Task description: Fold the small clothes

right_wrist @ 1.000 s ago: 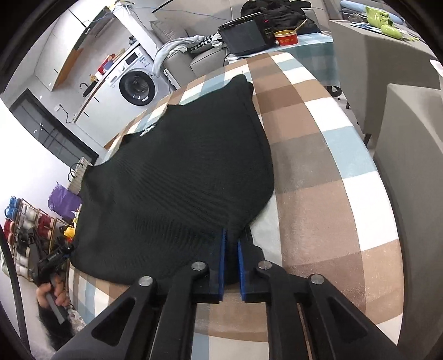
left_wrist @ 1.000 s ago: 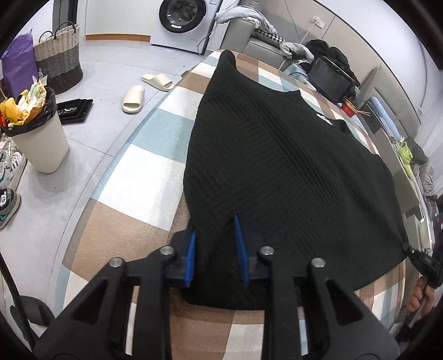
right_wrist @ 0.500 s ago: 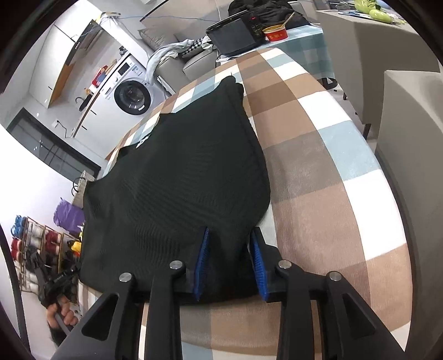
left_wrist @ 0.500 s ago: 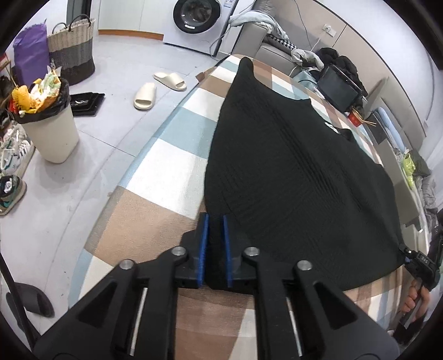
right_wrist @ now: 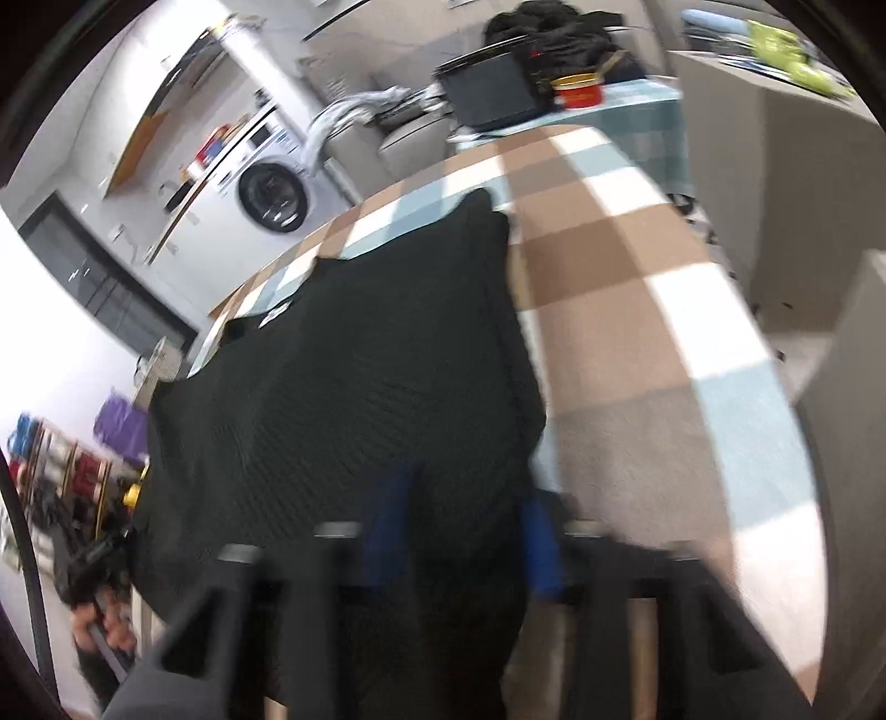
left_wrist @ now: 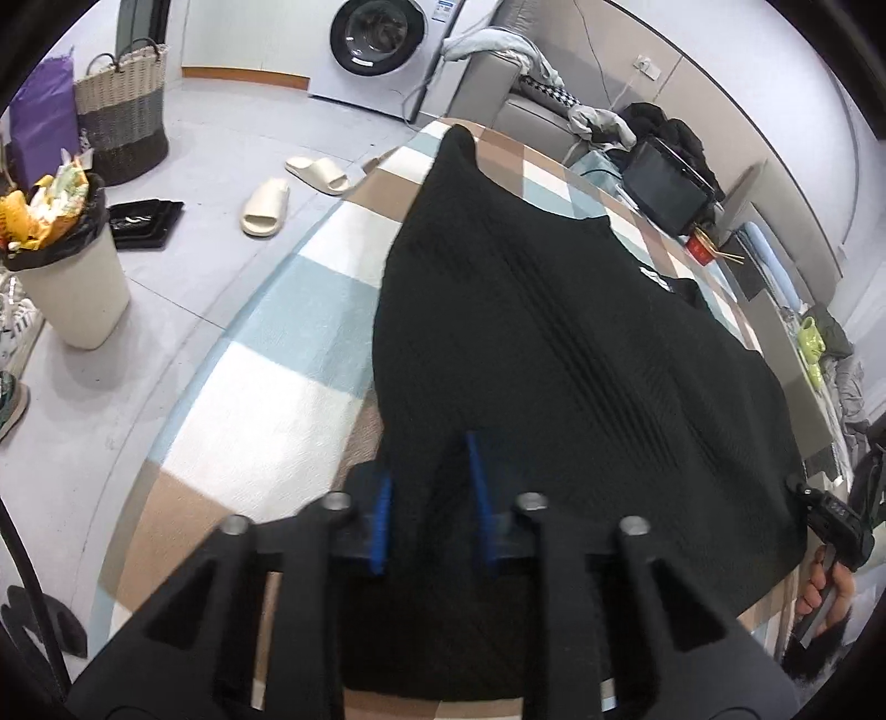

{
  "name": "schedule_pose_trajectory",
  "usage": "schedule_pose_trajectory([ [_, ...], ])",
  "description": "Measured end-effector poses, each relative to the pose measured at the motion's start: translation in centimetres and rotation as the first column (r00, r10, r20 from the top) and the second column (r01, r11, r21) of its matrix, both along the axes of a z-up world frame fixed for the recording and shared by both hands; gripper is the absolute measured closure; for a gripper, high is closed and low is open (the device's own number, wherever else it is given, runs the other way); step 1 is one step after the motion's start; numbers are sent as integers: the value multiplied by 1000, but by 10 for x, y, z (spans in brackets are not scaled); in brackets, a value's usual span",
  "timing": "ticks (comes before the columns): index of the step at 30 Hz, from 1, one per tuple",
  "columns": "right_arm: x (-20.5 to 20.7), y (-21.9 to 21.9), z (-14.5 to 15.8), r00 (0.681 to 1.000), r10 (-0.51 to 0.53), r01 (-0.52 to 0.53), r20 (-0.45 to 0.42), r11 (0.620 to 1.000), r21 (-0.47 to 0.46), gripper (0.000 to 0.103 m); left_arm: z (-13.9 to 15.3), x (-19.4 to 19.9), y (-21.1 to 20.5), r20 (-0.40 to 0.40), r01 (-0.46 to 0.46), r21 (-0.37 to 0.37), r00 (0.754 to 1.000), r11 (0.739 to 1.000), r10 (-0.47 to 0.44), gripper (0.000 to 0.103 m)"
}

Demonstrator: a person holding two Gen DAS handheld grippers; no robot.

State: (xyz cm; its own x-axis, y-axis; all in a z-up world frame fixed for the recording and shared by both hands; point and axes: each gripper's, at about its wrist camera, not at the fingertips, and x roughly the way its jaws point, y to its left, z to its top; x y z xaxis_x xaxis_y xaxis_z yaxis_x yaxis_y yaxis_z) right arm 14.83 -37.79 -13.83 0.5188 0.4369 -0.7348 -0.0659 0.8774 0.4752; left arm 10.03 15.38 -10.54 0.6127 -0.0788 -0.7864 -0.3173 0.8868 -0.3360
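Two grippers are seen at the near hem of a black knitted garment (left_wrist: 554, 343), which is spread flat on a checked tablecloth (left_wrist: 266, 399) of brown, white and pale blue squares; all places are given from that garment. The left gripper (left_wrist: 429, 493) is held over the garment's near left corner, its blue-padded jaws parted, with dark cloth seen between them and nothing pinched; the right gripper (right_wrist: 462, 526) is held over the near right corner, its jaws likewise spread wide with black fabric lying in the gap, though this view is blurred. The garment's far end is narrowed to a point towards the far edge of the cloth; a small white label (left_wrist: 653, 275) is seen near its far right side. Beyond the garment's far end a washing machine (left_wrist: 382, 44) is stood against the wall; to the garment's left, on the floor, a pair of pale slippers (left_wrist: 266, 207), a full bin (left_wrist: 66, 266) and a woven basket (left_wrist: 122, 127) are found; past its far right corner a dark screen (left_wrist: 662, 188) and a red tub (left_wrist: 700, 249) are placed.
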Motion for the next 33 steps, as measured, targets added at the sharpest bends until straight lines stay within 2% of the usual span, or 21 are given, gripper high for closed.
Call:
schedule_pose_trajectory([
  [1,2,5,1,1000,19,-19,8,1000,-2,86,0,3,-1,1,4,9,1000,1000,-4,94],
  [3,2,13,2,999,48,-47,21,998,-46,92,-1,7,-2,-3,14,22,1000,1000,-14,95],
  [11,-24,10,5,998,55,-57,-24,993,-107,95,0,-1,1,-22,42,39,999,998,-41,97],
  [16,-34,8,20,1000,12,-11,9,989,-145,87,11,-3,2,-31,29,52,999,998,-27,96],
  [20,-44,4,47,993,-49,68,108,980,-187,78,27,1,-3,0,42,82,999,996,-42,95],
  [23,-47,10,63,988,-40,67,146,980,-187,77,37,6,-14,22,76,95,997,993,-79,81],
  [25,-46,17,67,988,-29,58,152,980,-189,72,42,11,-22,22,90,118,995,989,-93,61],
  [26,-46,21,70,987,-20,51,158,979,-199,69,44,11,-25,18,94,140,995,986,-98,57],
  [28,-45,27,72,987,-7,41,161,977,-211,69,46,10,-22,15,71,167,997,983,-74,55],
  [30,-49,30,72,987,-5,42,161,974,-224,62,45,5,-14,2,45,180,999,983,-46,52],
  [33,-45,36,69,987,4,35,159,970,-240,61,43,-7,1,9,11,170,1000,985,-13,52],
])
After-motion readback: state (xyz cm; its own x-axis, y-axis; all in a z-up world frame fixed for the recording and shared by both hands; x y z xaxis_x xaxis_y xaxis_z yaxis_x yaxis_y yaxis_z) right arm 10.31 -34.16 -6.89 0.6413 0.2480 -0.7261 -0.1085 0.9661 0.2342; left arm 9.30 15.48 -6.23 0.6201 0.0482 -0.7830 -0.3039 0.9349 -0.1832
